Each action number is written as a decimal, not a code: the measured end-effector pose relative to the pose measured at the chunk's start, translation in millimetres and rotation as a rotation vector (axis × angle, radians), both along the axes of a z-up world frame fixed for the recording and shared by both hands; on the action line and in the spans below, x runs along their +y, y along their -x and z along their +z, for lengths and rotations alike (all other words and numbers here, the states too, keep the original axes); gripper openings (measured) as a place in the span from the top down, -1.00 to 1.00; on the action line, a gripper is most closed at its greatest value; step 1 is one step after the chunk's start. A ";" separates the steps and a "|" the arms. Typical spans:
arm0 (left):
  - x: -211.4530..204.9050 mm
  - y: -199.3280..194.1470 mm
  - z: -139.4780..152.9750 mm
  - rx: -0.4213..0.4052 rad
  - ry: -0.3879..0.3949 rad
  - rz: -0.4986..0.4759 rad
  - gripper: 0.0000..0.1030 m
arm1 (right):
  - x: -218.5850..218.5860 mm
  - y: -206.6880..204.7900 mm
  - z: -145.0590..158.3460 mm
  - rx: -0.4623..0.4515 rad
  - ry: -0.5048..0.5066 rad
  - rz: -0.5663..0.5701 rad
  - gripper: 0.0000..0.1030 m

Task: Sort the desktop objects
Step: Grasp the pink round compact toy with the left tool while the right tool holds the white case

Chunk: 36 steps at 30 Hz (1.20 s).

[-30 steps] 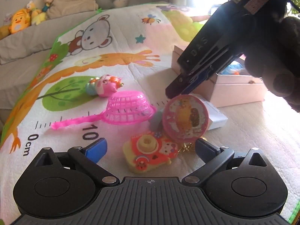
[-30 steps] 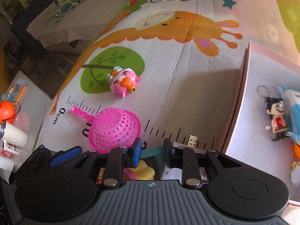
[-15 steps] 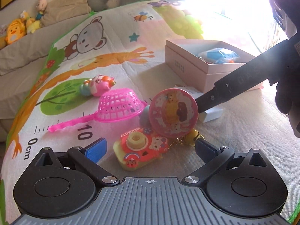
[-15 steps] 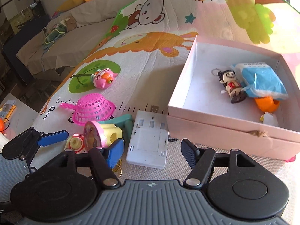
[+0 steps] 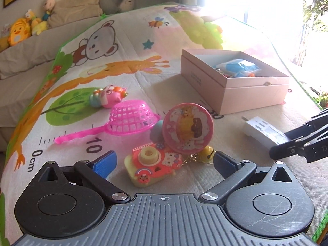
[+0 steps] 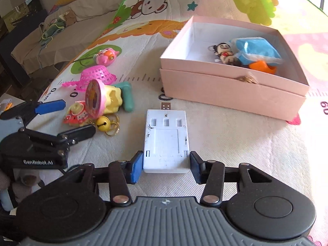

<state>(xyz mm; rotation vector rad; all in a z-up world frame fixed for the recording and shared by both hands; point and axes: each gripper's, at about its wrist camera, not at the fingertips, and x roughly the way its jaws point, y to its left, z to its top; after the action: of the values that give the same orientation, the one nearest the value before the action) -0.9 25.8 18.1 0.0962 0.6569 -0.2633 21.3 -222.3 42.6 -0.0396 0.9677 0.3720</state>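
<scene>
So the white USB charger [image 6: 165, 141] sits flat on the animal play mat [image 6: 235, 143], its near end between the right gripper [image 6: 166, 167] jaws, which bracket it closely; can't tell if they're actually squeezing. Left gripper [image 5: 164, 161] is spread wide around the toy camera [image 5: 152, 167]. Pink box [image 6: 231, 90] at 1 o'clock, sofa [image 5: 26, 51] behind.

The right gripper [image 6: 165, 167] has swung down from above the toys to the mat, its fingers now flanking the white USB device [image 6: 165, 141] (seemingly touching, grip unclear), nearer than half a second ago.
</scene>
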 end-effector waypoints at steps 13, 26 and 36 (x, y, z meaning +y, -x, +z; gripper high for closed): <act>-26.3 -25.7 5.8 -0.052 -0.076 0.009 -0.99 | -38.8 14.1 -12.3 -0.113 -0.016 -0.169 -0.49; -42.2 -17.3 -3.3 -0.025 -0.108 -0.022 -0.15 | -42.0 14.6 -25.6 -0.227 -0.057 -0.207 -0.89; -55.4 37.2 0.8 -0.028 -0.089 -0.196 -0.35 | -46.2 13.4 -26.6 -0.224 -0.092 -0.218 -1.00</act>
<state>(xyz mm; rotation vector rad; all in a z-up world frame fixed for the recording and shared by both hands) -38.1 -29.6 18.9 0.2495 0.6321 -0.4210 8.0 -268.5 16.0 0.1049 0.7245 0.2055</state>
